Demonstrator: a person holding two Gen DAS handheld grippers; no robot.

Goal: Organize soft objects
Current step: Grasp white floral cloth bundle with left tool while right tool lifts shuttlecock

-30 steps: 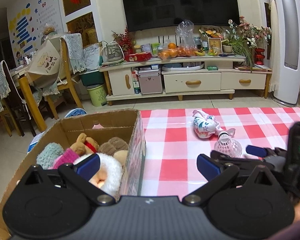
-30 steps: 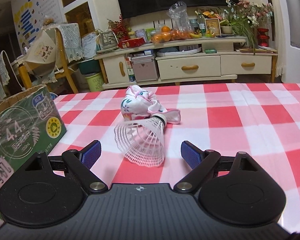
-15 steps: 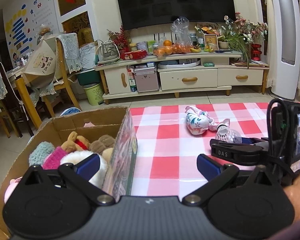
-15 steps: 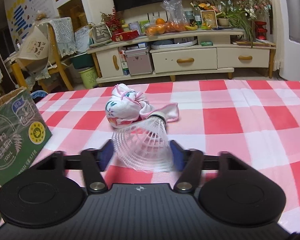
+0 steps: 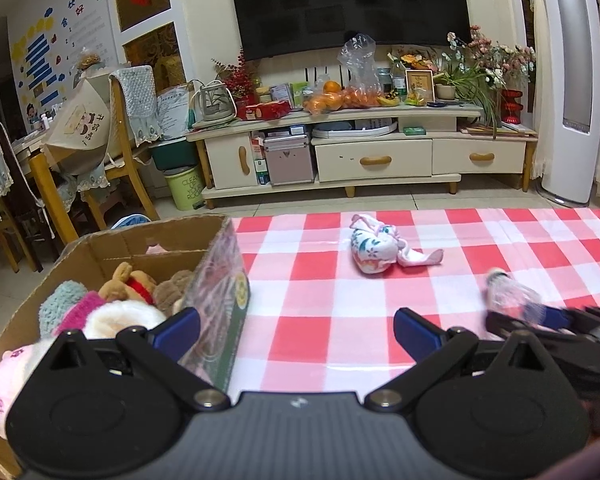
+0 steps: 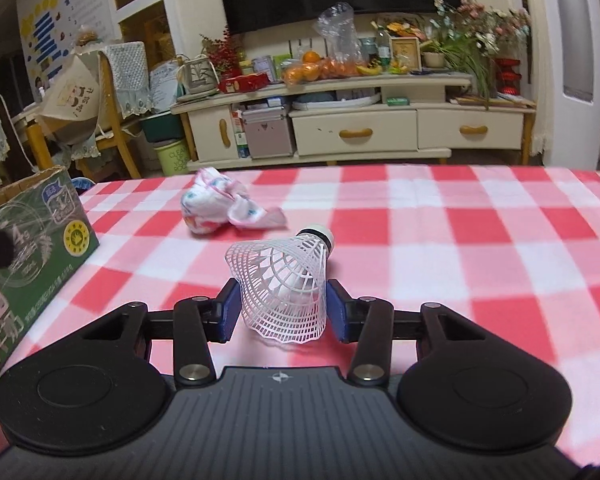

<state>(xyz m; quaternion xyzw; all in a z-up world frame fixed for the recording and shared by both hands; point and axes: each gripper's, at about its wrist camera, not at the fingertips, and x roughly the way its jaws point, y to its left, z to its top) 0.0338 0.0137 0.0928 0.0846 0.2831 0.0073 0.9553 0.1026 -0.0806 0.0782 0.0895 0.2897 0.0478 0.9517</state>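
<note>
Since before, the right gripper [image 6: 283,312] is closing, pinching the shuttlecock [image 6: 284,280]; left gripper [image 5: 296,330] spread, empty. Box [image 5: 112,240] holds plush toys [image 5: 116,304]; floral cloth bundle [image 5: 374,250] remains on the desk [image 5: 480,240].

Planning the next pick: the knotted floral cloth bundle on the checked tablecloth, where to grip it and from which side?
Grip the rounded body of the knotted floral cloth bundle, jaws spanning its width, coming in from the near edge, angled down. The body is the bulkiest part; the loose pink-edged tail trailing right would probably slip or let it dangle.

A home living room: a wall television [image 5: 352,0] above a cluttered cream media cabinet [image 5: 364,152], dining chairs [image 5: 128,140] nearby.
</note>
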